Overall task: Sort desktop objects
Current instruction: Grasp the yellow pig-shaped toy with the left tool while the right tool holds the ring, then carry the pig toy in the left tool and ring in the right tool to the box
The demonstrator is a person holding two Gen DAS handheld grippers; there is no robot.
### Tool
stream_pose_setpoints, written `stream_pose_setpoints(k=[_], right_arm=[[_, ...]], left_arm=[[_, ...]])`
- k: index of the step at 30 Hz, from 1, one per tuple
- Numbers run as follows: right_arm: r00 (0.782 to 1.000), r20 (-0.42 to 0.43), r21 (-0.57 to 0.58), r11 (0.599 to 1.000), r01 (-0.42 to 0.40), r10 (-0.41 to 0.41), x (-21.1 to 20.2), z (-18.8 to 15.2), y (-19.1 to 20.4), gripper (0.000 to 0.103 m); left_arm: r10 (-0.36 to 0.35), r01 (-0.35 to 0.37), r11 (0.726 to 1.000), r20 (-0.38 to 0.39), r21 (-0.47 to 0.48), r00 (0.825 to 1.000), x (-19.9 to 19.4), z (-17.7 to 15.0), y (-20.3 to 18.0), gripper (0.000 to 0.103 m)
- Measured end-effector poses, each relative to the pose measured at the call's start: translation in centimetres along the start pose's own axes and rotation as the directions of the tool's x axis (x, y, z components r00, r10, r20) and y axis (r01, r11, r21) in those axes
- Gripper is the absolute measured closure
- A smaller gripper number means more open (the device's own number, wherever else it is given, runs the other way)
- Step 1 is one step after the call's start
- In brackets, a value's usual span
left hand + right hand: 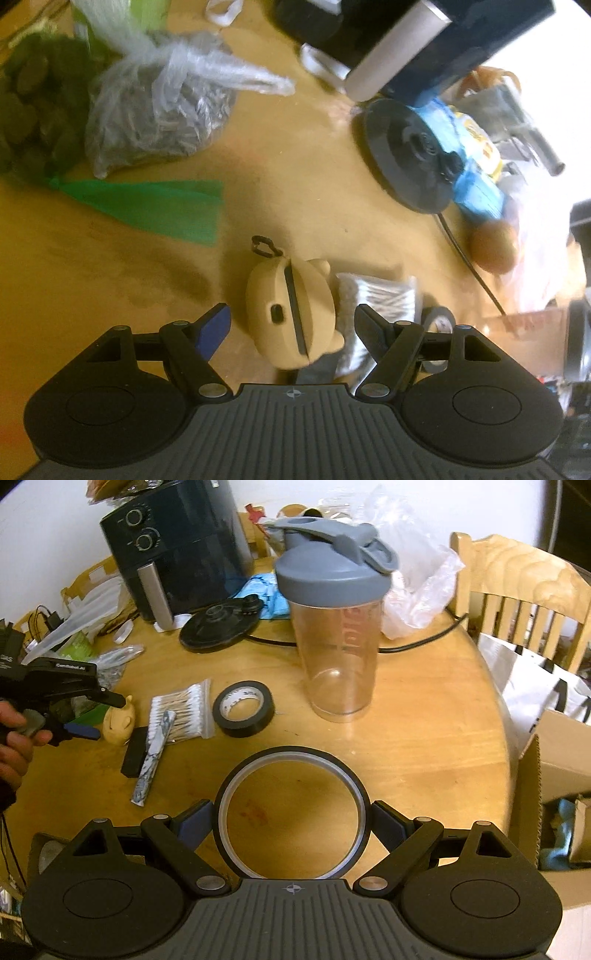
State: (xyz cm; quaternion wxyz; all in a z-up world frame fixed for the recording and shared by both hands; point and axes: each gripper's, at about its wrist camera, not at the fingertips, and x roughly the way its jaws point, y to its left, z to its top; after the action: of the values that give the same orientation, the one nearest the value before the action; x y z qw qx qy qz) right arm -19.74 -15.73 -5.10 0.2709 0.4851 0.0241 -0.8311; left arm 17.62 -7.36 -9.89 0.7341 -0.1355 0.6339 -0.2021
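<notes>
The right tongs (291,821) are clamped on a big tape ring (291,812) — one pad on each side, above the bench (424,738). The left tongs (291,325) stand apart around a tan bear-shaped case (291,314) — pads not touching it. Cotton swabs (184,712) and a black tape roll (243,709) lie just right of the case.

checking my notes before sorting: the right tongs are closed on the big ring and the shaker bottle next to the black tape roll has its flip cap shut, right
Not quite. The shaker bottle has its flip cap open, swung up off the lid, as the right wrist view shows. The rest holds: the right tongs are closed on the big ring, and the bottle stands next to the black tape roll.
</notes>
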Motion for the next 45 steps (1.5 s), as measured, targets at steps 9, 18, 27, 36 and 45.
stream_pose_setpoints(k=[9,18,27,36,45], right_arm=[[0.999,0.007,0.048,0.998,0.036,-0.036,-1.0,-0.9,-1.4,0.012],[0.999,0.025,0.074,0.996,0.046,-0.048,-1.7,-1.5,-2.0,0.012],[0.998,0.042,0.084,0.995,0.045,-0.048,-2.4,-1.8,-1.7,0.012],[0.997,0.069,0.071,0.997,0.031,-0.036,-3.3,-1.8,-0.6,0.012],[0.996,0.088,0.037,0.999,0.014,-0.017,-4.2,-1.5,1.2,0.012]], left_arm=[[-0.008,0.008,0.998,0.002,-0.058,1.0,1.3,0.6,0.5,0.049],[0.023,-0.023,1.0,0.02,-0.02,1.0,1.1,0.2,0.2,0.05],[0.015,-0.017,1.0,0.067,0.024,0.998,-0.9,-0.2,-0.2,0.05],[0.0,-0.02,0.987,0.121,0.159,0.993,-4.1,-2.0,-1.8,0.05],[-0.037,-0.004,0.971,0.165,0.241,0.986,-7.3,-4.4,-2.2,0.05]])
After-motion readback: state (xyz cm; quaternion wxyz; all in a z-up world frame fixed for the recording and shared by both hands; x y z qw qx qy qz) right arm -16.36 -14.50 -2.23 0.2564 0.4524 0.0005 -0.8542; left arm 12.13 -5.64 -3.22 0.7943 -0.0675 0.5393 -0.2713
